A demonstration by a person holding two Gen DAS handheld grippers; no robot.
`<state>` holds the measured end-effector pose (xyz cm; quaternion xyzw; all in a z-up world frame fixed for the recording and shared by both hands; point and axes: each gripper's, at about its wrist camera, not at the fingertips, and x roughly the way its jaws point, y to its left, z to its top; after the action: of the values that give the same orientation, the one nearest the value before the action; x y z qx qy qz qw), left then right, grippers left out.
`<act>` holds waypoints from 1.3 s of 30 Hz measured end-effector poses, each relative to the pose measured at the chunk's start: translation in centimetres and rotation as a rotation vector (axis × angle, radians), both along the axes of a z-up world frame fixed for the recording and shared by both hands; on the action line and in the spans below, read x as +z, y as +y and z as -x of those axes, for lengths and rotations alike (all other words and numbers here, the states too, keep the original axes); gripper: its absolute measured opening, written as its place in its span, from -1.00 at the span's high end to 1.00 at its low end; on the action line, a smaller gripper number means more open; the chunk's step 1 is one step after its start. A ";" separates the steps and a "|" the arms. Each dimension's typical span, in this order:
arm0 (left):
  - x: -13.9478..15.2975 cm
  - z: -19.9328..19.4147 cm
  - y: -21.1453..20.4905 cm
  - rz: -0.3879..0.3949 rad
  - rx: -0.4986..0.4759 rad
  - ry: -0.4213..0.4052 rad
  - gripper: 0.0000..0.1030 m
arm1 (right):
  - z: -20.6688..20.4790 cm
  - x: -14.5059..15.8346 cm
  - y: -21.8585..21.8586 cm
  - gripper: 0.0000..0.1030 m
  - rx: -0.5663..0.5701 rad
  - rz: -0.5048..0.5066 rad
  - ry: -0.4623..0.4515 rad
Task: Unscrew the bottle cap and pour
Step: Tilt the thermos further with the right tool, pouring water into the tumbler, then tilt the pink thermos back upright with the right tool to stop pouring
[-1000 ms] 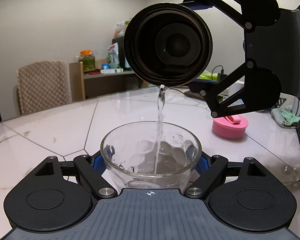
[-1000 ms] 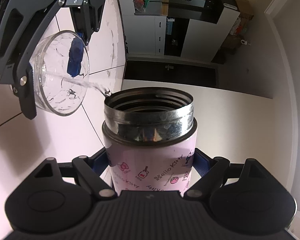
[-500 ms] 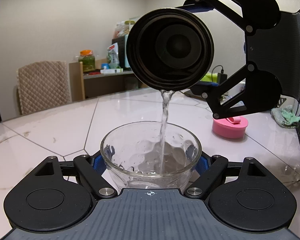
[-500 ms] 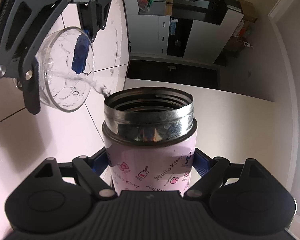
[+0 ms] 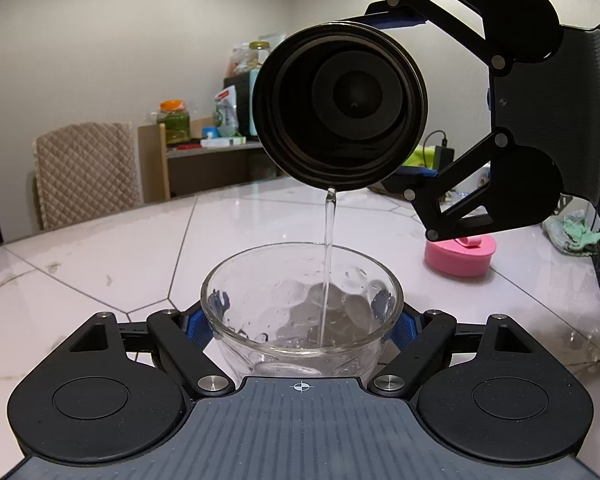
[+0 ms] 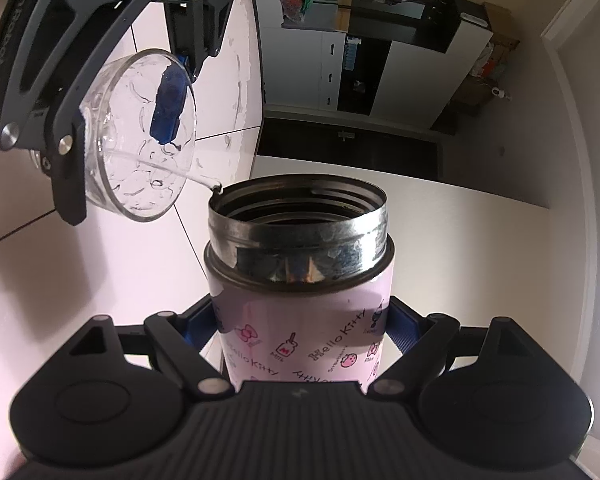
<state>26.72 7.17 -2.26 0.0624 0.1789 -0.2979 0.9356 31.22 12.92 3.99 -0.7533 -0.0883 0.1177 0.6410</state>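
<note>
My left gripper (image 5: 302, 320) is shut on a clear glass bowl (image 5: 260, 300), holding it upright on the white table (image 5: 100, 264). My right gripper (image 6: 300, 320) is shut on a pink Hello Kitty bottle (image 6: 300, 344) with its cap off, tipped on its side above the bowl; its open steel mouth (image 5: 340, 108) faces the left wrist camera. A thin stream of water (image 5: 328, 248) runs from the lip into the bowl. The bowl also shows in the right wrist view (image 6: 140, 136). The pink cap (image 5: 460, 256) lies on the table at right.
A crumpled green cloth (image 5: 576, 232) lies at the table's right edge. A quilted chair back (image 5: 84, 172) and a shelf with jars (image 5: 204, 136) stand behind the table. Water droplets sit on the table near right (image 5: 588, 340).
The bottle has shifted a little right and up in the left wrist view. Water keeps flowing, and the bowl holds a little more of it. The bowl has stayed put.
</note>
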 end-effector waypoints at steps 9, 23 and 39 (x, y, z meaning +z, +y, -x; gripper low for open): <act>0.0 0.0 0.0 0.000 0.000 0.001 -0.69 | 2.9 -3.8 -4.2 -0.69 -0.005 0.012 0.005; 0.0 0.0 0.1 0.000 0.000 0.000 -0.69 | 6.6 -7.6 -8.9 -0.69 -0.007 0.027 -0.008; 0.0 0.1 0.0 0.000 0.000 0.000 -0.69 | 8.6 -9.0 -10.8 -0.69 -0.018 -0.051 0.059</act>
<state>26.59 7.17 -2.23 0.0626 0.1789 -0.2980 0.9356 22.63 2.13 -5.05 -0.7336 -0.0658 0.1318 0.6634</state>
